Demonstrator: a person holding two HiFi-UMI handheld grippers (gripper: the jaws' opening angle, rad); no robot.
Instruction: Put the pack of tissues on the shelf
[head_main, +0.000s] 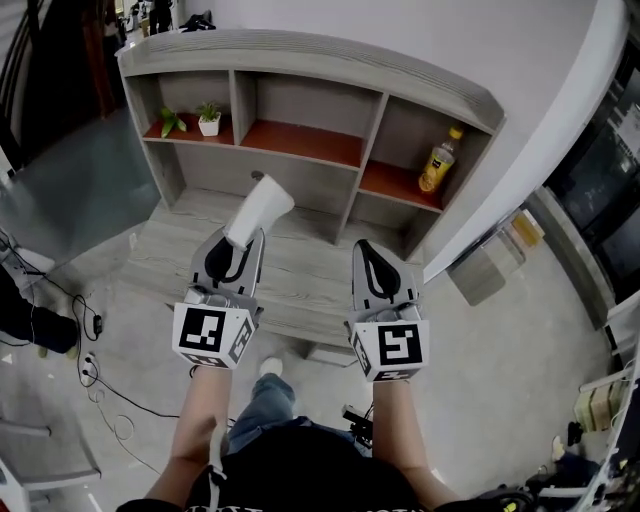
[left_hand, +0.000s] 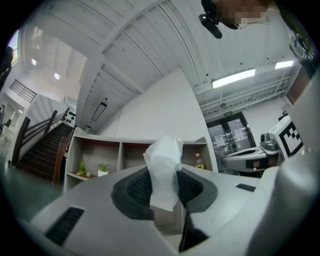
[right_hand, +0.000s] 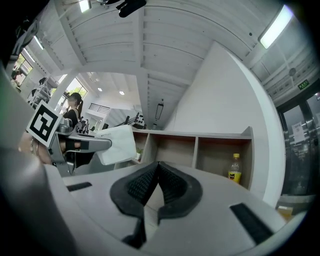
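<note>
Your left gripper pinched the pack of tissues in its jaws, long axis pointing toward 1 o'clock at the shelf; your right gripper, jaws pressed together, carried nothing.

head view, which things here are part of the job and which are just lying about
Job: tissues, held in the left gripper; shelf.
Lying about: bottle, plant, green item.

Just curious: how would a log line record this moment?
left gripper: shut on pack of tissues | right gripper: shut, empty | shelf: ahead
</note>
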